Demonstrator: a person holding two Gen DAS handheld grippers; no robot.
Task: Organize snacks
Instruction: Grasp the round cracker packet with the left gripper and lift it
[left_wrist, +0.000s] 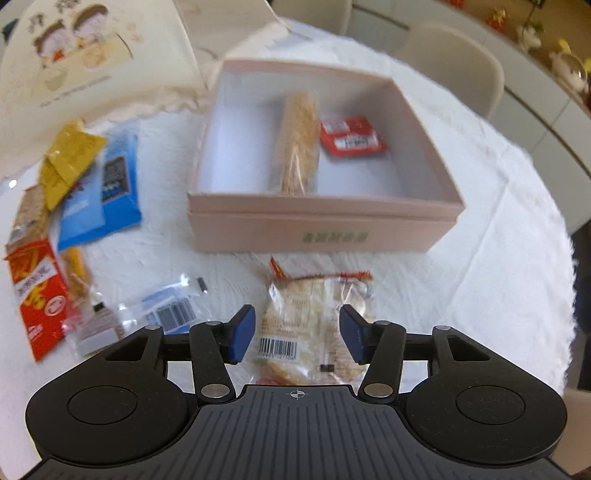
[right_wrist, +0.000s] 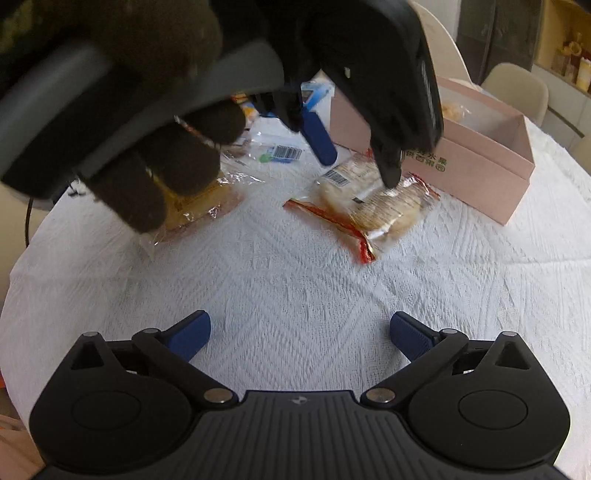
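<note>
Left wrist view, left tool (left_wrist: 297, 334): fingers standing apart, straddling the clear cracker packet (left_wrist: 317, 325) without pinching it yet.
Cracker packet, position: lying flat on the white-clothed surface (left_wrist: 480, 258), just in front of the pink box (left_wrist: 325, 225), between the blue pads (left_wrist: 242, 334).
Right tool (right_wrist: 300, 338): hovering with fingers wide apart over bare cloth, holding nothing.
Handling judgement: packet looking light, its film soft and slippery, its contents brittle; a hard squeeze is likely cracking the pieces.
Grip point judgement: taking it across the middle of the body, or by the crimped red end seal (right_wrist: 364, 251), seems safest.
Loose snacks, left: a clear barcode bag (left_wrist: 166, 314), a red packet (left_wrist: 37, 295), a blue packet (left_wrist: 107, 192) and a yellow packet (left_wrist: 66, 162) are waiting in a pile.
Box contents: a long golden bar (left_wrist: 299, 144) and a small red packet (left_wrist: 351, 138) are already lying inside.
Hidden: the gloved hand (right_wrist: 140, 155) and the left tool's body are blocking much of the right wrist view, covering part of another clear packet (right_wrist: 199, 206).
Hard to make out: motion blur is smearing the labels, the box print, and the illustrated card (left_wrist: 85, 62) behind.
</note>
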